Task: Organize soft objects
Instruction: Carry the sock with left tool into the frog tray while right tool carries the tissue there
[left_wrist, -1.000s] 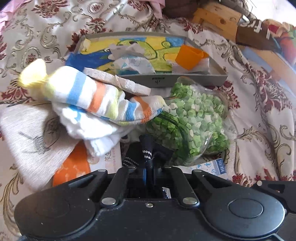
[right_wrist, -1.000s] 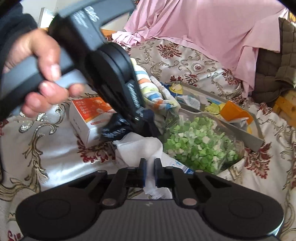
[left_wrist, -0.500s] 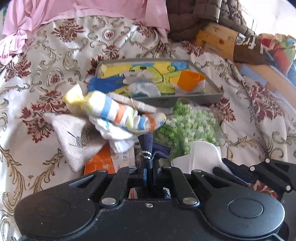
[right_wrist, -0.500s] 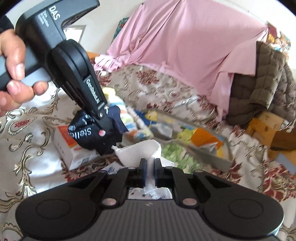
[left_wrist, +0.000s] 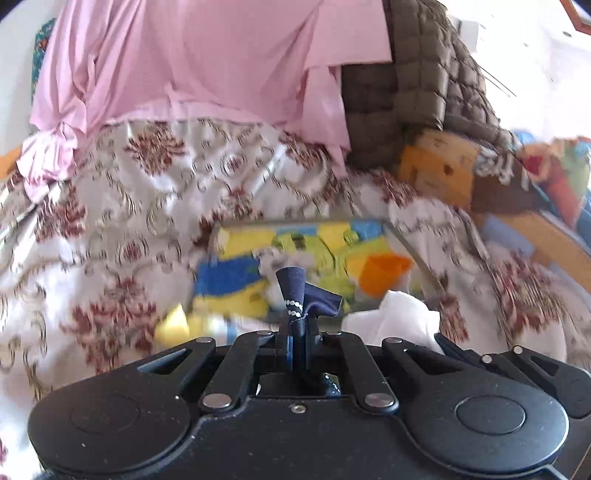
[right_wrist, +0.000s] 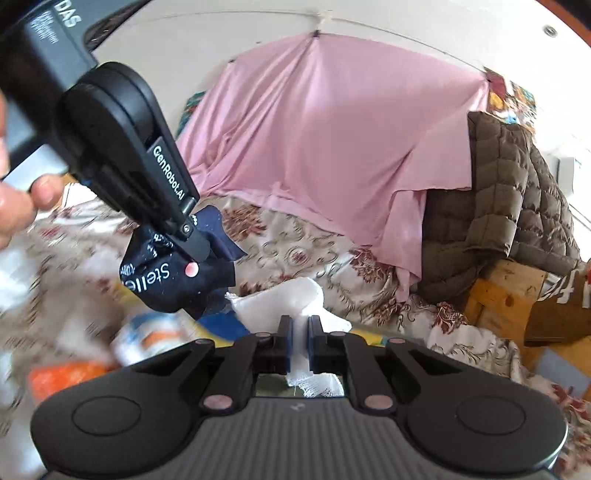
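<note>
My left gripper is shut on a navy sock with white dots, held up above the bed. In the right wrist view that sock hangs bunched from the left gripper at upper left. My right gripper is shut on a white cloth, which also shows in the left wrist view at right. Below them lies a grey tray lined with a colourful picture, holding an orange piece and crumpled white items.
The floral bedspread covers the bed. A pink sheet and a brown quilted jacket hang behind. Wooden furniture stands at right. A striped sock and an orange box blur at lower left.
Both grippers have lifted upward with their cloths, away from the pile. The views now tilt up toward the pink sheet; the green bead bag has dropped out of sight.
</note>
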